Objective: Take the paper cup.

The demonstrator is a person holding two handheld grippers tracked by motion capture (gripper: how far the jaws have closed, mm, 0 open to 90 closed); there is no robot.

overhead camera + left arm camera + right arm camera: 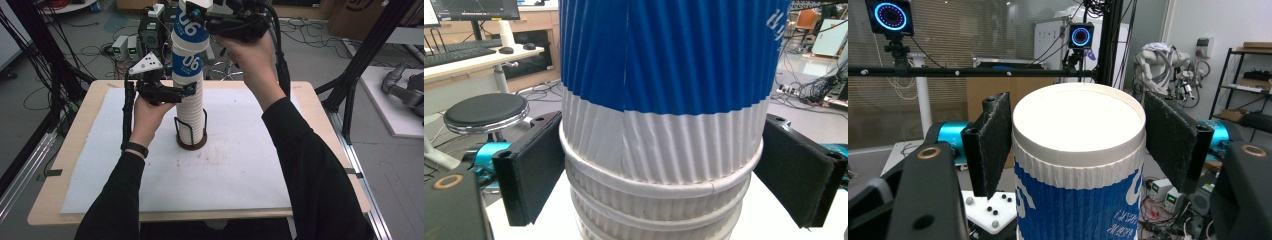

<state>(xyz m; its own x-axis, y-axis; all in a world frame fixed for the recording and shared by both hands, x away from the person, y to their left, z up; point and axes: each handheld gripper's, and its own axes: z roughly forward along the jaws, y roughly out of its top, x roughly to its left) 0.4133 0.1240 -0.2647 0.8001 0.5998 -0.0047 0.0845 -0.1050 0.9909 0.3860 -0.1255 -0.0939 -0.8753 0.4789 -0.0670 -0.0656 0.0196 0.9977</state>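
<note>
The left gripper (186, 91) is positioned against the stack of paper cups (190, 107) at mid-height. In the left gripper view its fingers (531, 167) are clamped on the white band of a blue-and-white cup (664, 100) just above the rolled rims. The stack stands upright in a wire holder (191, 134) on the white mat (240, 170) covering the counter (75, 125). The right gripper (200, 11) is at the top of the stack; its fingers (990, 142) touch the uppermost cup (1078, 165) on both sides below its rim.
</note>
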